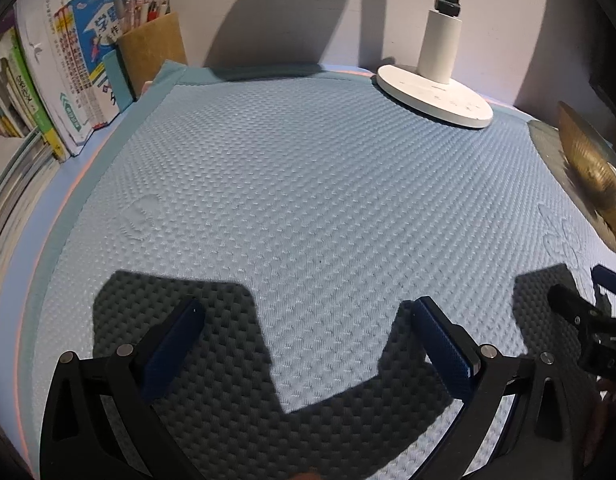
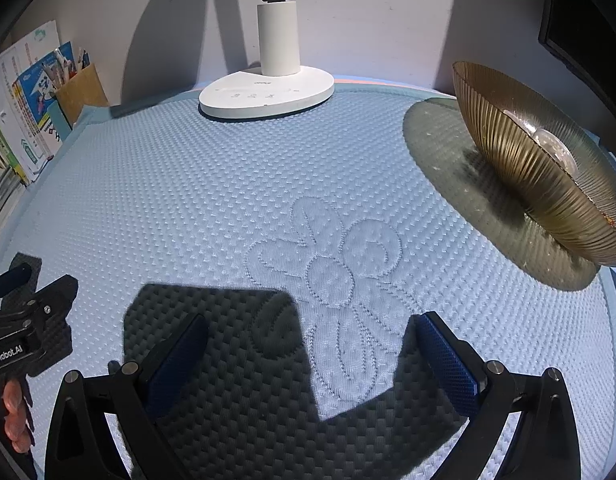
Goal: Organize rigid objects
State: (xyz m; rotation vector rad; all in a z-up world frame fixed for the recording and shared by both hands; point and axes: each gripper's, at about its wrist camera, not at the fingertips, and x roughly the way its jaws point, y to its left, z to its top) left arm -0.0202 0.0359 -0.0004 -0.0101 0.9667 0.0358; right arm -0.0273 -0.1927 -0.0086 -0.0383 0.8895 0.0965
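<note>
Nearest the left wrist camera, the left gripper [image 1: 308, 320] hangs over the quilted blue mat [image 1: 308, 184] with its blue-padded jaws spread wide and nothing between them. The right gripper [image 2: 312, 336] is likewise spread apart and holds nothing, poised above a flower pattern [image 2: 332, 276] stitched into the mat. Each gripper shows at the edge of the other's view, side by side. Further out on the right, a ribbed amber glass bowl [image 2: 536, 160] rests near the mat's right edge, well apart from both grippers. At the back stands a white lamp base [image 2: 268, 94]. In the far left corner are a brown pen holder [image 1: 152, 52] and upright books [image 1: 68, 76].
</note>
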